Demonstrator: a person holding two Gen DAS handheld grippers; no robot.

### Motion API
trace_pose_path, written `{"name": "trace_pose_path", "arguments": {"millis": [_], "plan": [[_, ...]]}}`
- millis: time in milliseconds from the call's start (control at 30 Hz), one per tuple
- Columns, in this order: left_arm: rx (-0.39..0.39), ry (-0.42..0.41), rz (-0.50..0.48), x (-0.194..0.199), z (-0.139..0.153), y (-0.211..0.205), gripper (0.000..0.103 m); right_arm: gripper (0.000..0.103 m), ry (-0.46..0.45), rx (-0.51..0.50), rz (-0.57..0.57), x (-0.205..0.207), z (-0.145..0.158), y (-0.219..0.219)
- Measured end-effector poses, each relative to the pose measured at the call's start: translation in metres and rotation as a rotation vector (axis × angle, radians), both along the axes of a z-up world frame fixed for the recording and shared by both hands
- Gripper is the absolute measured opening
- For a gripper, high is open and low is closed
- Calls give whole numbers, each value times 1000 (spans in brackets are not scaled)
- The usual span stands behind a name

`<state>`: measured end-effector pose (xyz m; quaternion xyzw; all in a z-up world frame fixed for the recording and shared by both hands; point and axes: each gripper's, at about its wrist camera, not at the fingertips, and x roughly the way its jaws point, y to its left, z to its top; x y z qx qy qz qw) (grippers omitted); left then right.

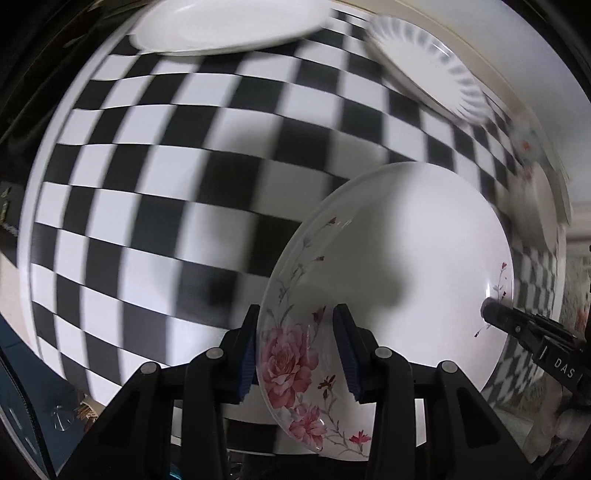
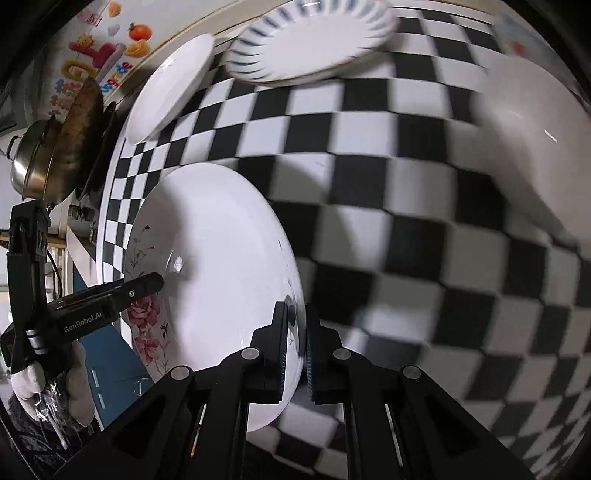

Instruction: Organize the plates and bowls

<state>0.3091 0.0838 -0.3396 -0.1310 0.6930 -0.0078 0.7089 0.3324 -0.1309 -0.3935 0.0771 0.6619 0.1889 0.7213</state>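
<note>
left hand-held gripper (image 1: 295, 354): jaws straddle the rose-printed rim of the floral plate (image 1: 406, 266); the outer blue pad lies against the rim, the inner one stands a little clear, so i cannot tell whether it pinches.
right hand-held gripper (image 2: 297, 350): jaws pressed together on the opposite rim of the same floral plate (image 2: 214, 258), the thin edge nipped between the pads.
task's thing: the floral plate sits between both grippers, tilted above the counter (image 1: 184, 184); whether it rests on it is unclear.
around: a plain white plate (image 1: 229, 26) lies at the far edge; a blue-striped plate (image 1: 424, 62) lies well apart toward the far right; a blurred white bowl (image 2: 535, 147) is near the right side; another white plate (image 2: 173, 88) lies beside the striped one.
in the way: nothing sits between the plate and the others.
containers: the plates and bowl look empty.
surface: black and white chequered cloth on the counter.
room: a steel pot (image 2: 33, 162) and a wall with colourful stickers (image 2: 96, 51) beyond the edge; a gloved hand (image 2: 48, 384) holds the left tool.
</note>
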Motion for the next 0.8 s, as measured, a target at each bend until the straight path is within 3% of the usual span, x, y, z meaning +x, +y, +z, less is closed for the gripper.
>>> {"name": "trace_pose_path", "arguments": {"millis": [300, 367, 800], "plan": [[1, 12, -112, 12, -5, -58, 36, 10, -1, -16, -128, -19, -4, -77], [9, 10, -125, 19, 10, -70, 36, 10, -1, -15, -145, -20, -5, -85], [27, 21, -125, 42, 24, -84, 36, 11, 6, -21, -154, -21, -11, -88]]}}
